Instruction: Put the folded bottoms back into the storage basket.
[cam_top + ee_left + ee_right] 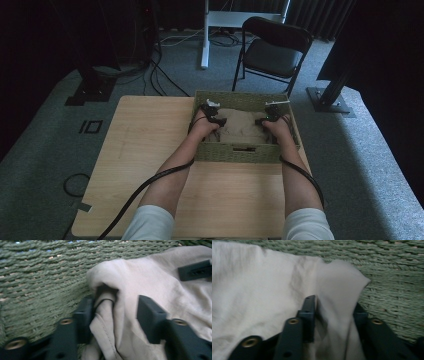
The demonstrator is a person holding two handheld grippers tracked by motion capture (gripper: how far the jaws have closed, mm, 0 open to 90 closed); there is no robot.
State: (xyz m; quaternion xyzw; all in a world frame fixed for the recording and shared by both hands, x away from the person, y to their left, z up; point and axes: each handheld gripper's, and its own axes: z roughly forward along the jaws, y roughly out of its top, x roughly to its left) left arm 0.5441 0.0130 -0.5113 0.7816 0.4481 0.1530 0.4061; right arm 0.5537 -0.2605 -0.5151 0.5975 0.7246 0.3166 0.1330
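Beige cloth (140, 285) lies bunched between the parted jaws of the left claw (116, 315), inside the green woven basket (240, 152) on the counter (150, 150). The right claw (334, 315) likewise stands partly open around a fold. Judged step: letting go of the cloth inside the basket. Next calls for lifting both claws clear without snagging fabric.

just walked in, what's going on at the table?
A person has both hand-held grippers down inside a green woven basket at the far right of the wooden table, working a beige cloth that lies in it. The left gripper and the right gripper each have a fold of cloth between parted jaws, one at each end; neither looks clamped.
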